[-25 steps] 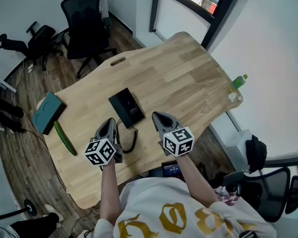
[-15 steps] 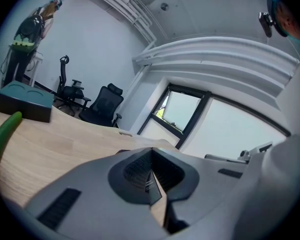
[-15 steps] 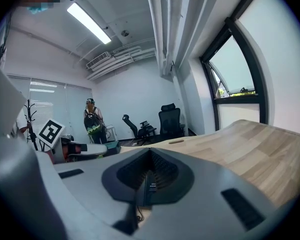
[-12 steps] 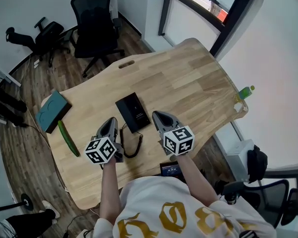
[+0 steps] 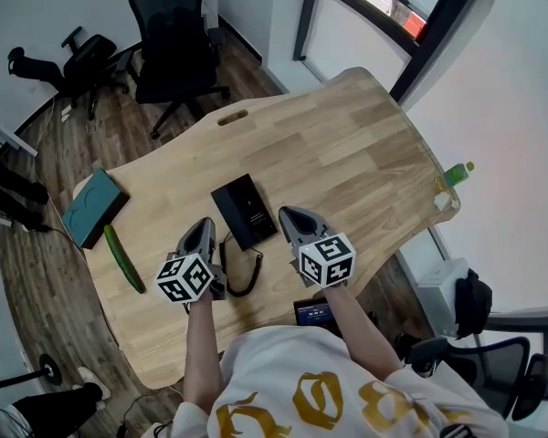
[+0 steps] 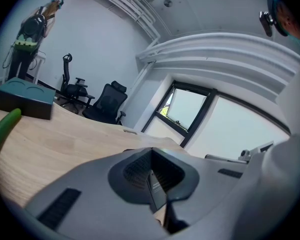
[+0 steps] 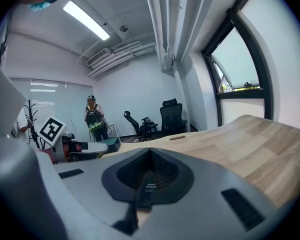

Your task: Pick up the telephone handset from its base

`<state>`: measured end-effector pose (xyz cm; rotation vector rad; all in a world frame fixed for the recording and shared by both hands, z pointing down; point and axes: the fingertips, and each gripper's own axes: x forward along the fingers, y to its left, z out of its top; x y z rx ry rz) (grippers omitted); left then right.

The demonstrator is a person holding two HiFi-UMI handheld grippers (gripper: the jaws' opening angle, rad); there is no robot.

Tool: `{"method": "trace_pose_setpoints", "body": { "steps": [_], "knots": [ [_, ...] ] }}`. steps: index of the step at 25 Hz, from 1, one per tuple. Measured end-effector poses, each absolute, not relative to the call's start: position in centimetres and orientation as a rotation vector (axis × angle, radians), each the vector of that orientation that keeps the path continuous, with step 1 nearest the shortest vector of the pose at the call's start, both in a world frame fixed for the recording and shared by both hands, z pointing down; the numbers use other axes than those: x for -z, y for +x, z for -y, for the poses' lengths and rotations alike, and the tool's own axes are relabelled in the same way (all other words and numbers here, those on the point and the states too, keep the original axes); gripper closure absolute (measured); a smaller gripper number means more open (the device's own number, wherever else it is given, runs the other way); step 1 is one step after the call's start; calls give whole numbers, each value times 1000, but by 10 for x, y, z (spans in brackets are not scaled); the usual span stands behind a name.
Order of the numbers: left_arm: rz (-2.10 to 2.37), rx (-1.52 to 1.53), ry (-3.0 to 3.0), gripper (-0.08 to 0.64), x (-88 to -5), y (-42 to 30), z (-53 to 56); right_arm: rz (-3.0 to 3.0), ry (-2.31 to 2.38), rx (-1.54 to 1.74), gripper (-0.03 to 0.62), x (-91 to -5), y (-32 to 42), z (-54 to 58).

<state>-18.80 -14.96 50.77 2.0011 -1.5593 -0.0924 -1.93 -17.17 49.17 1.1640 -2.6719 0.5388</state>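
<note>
Fingers pressed together, empty, on left gripper (image 5: 201, 227) and right gripper (image 5: 289, 215). Between their tips, one black telephone (image 5: 245, 210) lies near the wooden worktop's (image 5: 347, 144) near edge. One cucumber (image 5: 123, 257), one teal box (image 5: 91, 206) at its left edge; one bottle (image 5: 456, 173) at the right corner; two office chairs (image 5: 175, 35) beyond.

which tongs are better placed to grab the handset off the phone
Left, narrowly. The left tongs sit beside the telephone, on the side where the coiled cord loops. The right tongs are about as close. Both are shut and must open first.
</note>
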Motion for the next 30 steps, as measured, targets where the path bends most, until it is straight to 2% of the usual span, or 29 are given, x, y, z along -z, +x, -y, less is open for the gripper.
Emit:
{"method": "trace_pose_setpoints", "body": {
  "steps": [24,27,30],
  "knots": [
    [1371,-21,1846,550,-598,-168,162,2526,1076,-635,587,-558,-25,199],
    [1315,-22,1841,473,-606,-162,164,2512,1071,-646,586,-566,-25,201],
    [1272,-30,1838,448,-612,-155,165,2504,1064,-660,588,-570,-27,203]
  ]
}}
